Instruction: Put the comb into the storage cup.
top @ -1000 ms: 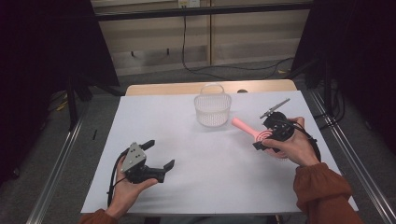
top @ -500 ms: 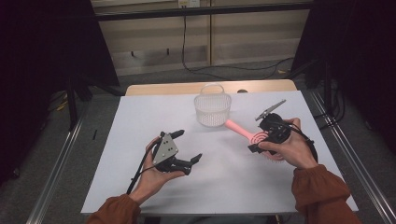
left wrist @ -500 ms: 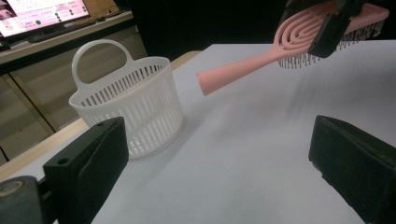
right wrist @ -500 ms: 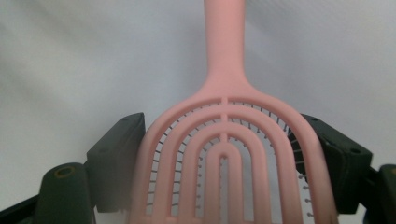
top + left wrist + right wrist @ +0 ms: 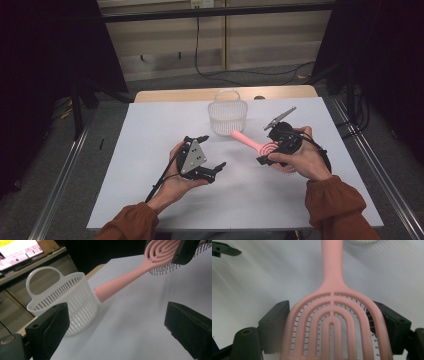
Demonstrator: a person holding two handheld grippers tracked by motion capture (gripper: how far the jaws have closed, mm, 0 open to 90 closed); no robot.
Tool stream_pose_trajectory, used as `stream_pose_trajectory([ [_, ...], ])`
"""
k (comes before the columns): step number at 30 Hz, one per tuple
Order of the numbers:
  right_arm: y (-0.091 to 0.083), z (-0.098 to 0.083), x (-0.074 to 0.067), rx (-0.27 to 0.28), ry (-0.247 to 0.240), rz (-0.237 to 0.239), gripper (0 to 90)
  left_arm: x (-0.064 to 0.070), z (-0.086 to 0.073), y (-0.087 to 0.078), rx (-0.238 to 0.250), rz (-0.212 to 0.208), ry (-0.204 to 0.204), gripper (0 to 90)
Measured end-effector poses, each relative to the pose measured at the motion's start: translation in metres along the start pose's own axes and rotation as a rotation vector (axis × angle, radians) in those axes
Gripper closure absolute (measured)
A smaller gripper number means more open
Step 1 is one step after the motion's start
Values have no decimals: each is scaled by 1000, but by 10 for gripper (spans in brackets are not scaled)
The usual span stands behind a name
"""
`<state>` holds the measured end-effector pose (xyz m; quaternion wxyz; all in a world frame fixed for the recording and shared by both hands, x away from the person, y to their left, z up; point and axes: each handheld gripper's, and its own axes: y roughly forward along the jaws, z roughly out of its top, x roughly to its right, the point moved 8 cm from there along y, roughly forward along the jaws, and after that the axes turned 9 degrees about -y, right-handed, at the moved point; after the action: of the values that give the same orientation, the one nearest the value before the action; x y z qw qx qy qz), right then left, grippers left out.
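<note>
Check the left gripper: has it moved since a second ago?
Yes. In the high view the left gripper has shifted right across the table, toward the white basket and pink brush, jaws open and empty.

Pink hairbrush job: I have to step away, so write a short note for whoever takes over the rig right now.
Right gripper: shut on the pink hairbrush by its head, held above the table, handle pointing toward the white basket.
Left gripper: open, nothing between the jaws, aimed at the brush handle; its jaws have just been closing slightly.
Done: brush picked up.
Left: brush is not yet in the basket, which stands upright at the far side; probably the left gripper takes the handle first.
</note>
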<state>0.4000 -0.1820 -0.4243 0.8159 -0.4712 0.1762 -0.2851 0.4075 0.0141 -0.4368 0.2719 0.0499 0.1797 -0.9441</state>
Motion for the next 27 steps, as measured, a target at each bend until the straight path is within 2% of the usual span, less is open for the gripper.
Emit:
stream_pose_trajectory([
  [5, 2, 5, -5, 5, -11, 14, 205, 1, 1, 9, 5, 10, 29, 65],
  [10, 5, 9, -10, 4, -21, 28, 205, 3, 1, 18, -7, 21, 121, 93],
  [18, 8, 15, -16, 6, -33, 47, 205, 6, 7, 30, 2, 46, 219, 117],
  [22, 9, 16, -18, 4, -35, 55, 205, 6, 6, 34, 7, 45, 226, 147],
  [26, 12, 18, -21, 1, -42, 69, 205, 7, 7, 35, 6, 51, 292, 192],
  [27, 13, 18, -22, 0, -41, 72, 205, 8, 8, 34, 6, 53, 328, 211],
])
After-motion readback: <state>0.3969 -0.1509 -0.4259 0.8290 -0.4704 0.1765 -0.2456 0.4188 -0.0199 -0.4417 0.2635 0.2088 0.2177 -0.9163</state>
